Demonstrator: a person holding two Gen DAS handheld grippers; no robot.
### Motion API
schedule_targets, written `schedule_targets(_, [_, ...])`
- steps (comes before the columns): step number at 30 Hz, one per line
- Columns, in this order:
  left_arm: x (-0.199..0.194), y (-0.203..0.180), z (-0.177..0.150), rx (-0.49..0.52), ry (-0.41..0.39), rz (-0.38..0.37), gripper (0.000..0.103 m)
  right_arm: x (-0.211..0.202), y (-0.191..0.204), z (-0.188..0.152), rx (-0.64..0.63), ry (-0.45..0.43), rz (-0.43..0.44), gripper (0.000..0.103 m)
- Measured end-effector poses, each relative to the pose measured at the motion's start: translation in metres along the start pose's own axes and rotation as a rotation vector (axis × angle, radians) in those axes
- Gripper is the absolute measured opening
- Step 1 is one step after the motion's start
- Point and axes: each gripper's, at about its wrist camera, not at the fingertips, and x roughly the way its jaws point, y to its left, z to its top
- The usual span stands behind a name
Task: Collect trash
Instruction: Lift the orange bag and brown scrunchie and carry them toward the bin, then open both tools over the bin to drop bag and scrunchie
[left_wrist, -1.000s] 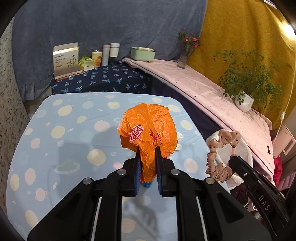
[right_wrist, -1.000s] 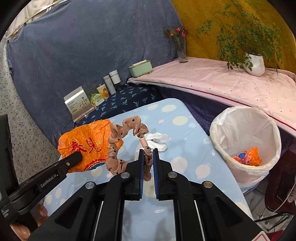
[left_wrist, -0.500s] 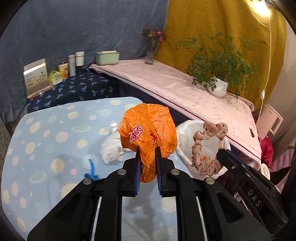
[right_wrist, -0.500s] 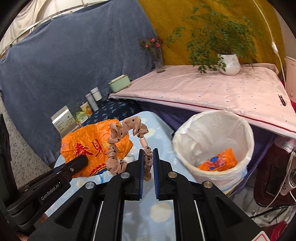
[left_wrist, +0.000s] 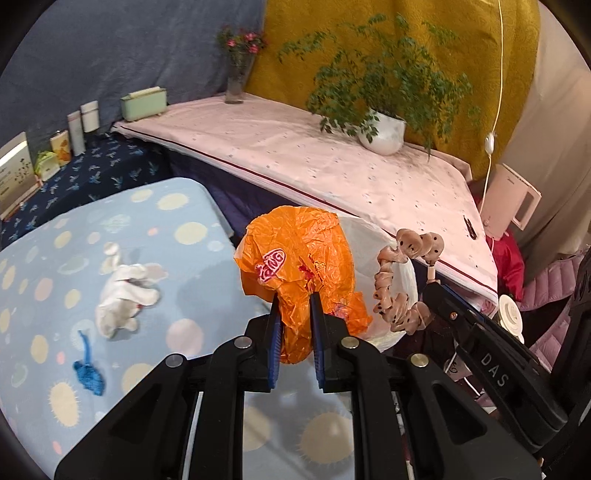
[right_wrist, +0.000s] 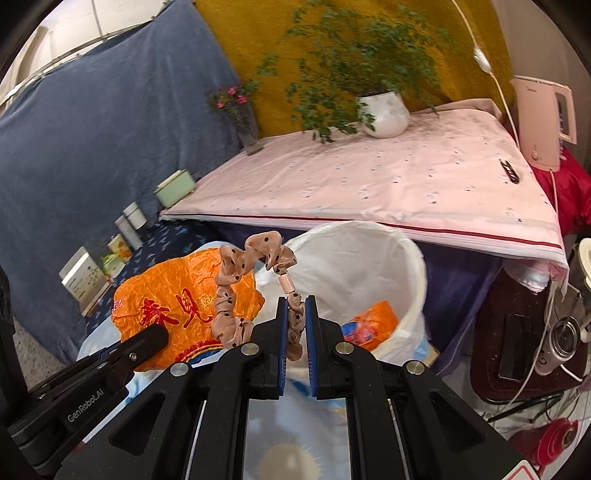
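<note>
where the orange wrapper (left_wrist: 295, 266) hangs, the bin (left_wrist: 402, 273) is mostly hidden.

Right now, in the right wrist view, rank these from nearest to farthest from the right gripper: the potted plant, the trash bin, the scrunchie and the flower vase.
1. Scrunchie: clamped in the right gripper.
2. Trash bin: just beyond, slightly right, below the pink-covered ledge.
3. Potted plant and flower vase: both far back on the ledge, plant right, vase left; too close to call.
</note>
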Motion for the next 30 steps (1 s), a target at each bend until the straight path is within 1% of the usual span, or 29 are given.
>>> schedule_targets(7, [0.038,-0.018,0.006,0.016,0.035,-0.034,0.014,0.023,-0.03,0.009,0.019,0.014,-0.056,0.009])
schedule_targets(12, [0.064,-0.021,0.011,-0.007,0.053,-0.054,0.016,0.047,-0.041,0.012,0.031,0.04,-0.079,0.009])
schedule_targets(13, [0.069,-0.022,0.012,-0.01,0.058,-0.057,0.018,0.052,-0.043,0.012,0.031,0.044,-0.083,0.009])
schedule_targets(14, [0.074,-0.022,0.012,-0.015,0.063,-0.049,0.026,0.057,-0.044,0.013,0.031,0.05,-0.085,0.009])
schedule_targets(15, [0.078,-0.021,0.013,-0.022,0.066,-0.038,0.031,0.061,-0.046,0.014,0.031,0.054,-0.086,0.01])
schedule_targets(16, [0.08,-0.02,0.014,-0.03,0.064,-0.026,0.038,0.065,-0.046,0.014,0.029,0.058,-0.089,0.012])
schedule_targets(18, [0.082,-0.016,0.013,-0.042,0.06,-0.014,0.044,0.072,-0.046,0.015,0.024,0.065,-0.095,0.017])
schedule_targets(19, [0.084,-0.014,0.013,-0.047,0.062,-0.004,0.047,0.075,-0.045,0.015,0.022,0.069,-0.096,0.017])
schedule_targets(22, [0.086,-0.005,0.01,-0.06,0.063,0.027,0.049,0.081,-0.042,0.015,0.019,0.076,-0.092,0.021])
schedule_targets(24, [0.085,0.003,0.009,-0.08,0.063,0.042,0.052,0.084,-0.038,0.013,0.016,0.081,-0.088,0.022])
schedule_targets(26, [0.081,0.009,0.008,-0.099,0.055,0.061,0.057,0.085,-0.034,0.013,0.011,0.082,-0.082,0.024])
schedule_targets(30, [0.071,0.018,0.007,-0.113,0.036,0.087,0.059,0.081,-0.024,0.012,-0.002,0.077,-0.074,0.026])
